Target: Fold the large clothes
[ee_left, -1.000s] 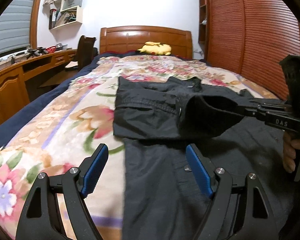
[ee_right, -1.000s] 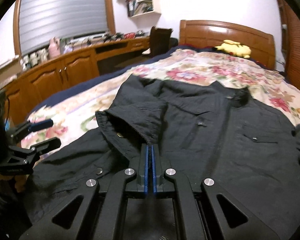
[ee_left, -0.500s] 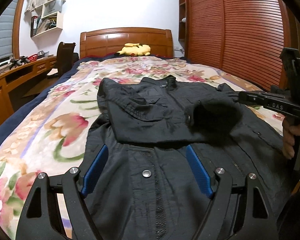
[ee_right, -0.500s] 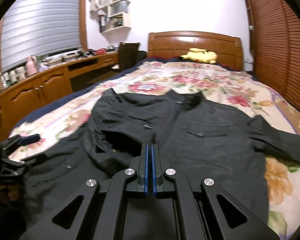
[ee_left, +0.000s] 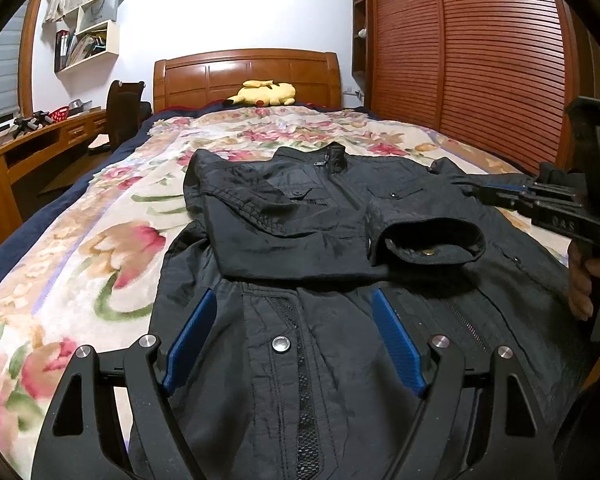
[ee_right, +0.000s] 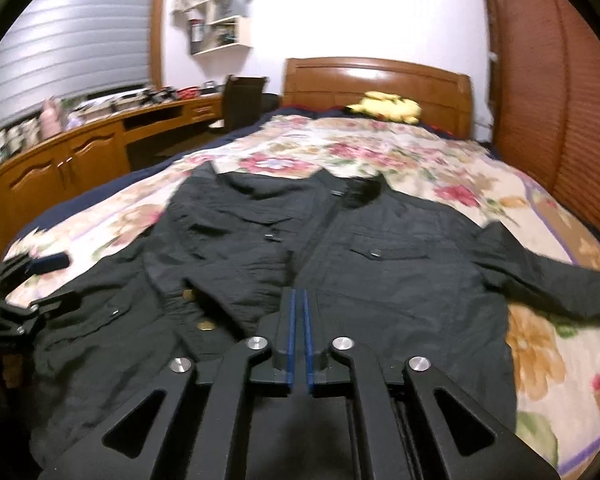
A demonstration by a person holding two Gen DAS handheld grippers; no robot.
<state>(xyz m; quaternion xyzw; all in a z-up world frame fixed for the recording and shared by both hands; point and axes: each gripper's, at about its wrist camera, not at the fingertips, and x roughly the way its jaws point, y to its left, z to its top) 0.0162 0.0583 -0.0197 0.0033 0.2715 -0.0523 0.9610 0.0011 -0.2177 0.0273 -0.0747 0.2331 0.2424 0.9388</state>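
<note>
A black jacket (ee_left: 300, 220) lies front-up on the floral bedspread (ee_left: 100, 240), collar toward the headboard. One sleeve is folded across the chest, and its cuff (ee_left: 428, 244) rests there with nothing gripping it. My left gripper (ee_left: 294, 294) hovers open over the jacket's lower front, nothing between its blue pads. My right gripper (ee_right: 297, 292) is opening, a thin gap showing between its pads and no cloth in it. It also shows as the right gripper (ee_left: 480, 192) off to the right of the cuff. The other sleeve (ee_right: 552, 280) stretches out sideways.
A yellow plush toy (ee_left: 264, 94) lies by the wooden headboard (ee_left: 248, 76). A desk (ee_right: 80, 160) and a dark chair (ee_left: 124, 112) stand left of the bed; slatted wardrobe doors (ee_left: 480, 60) line the right. A person's hand (ee_left: 580, 284) holds the right gripper's handle.
The right gripper carried the sleeve cuff across the chest, parted its pads and left it lying there. The left gripper's view swung right, from the bedspread's edge to over the jacket.
</note>
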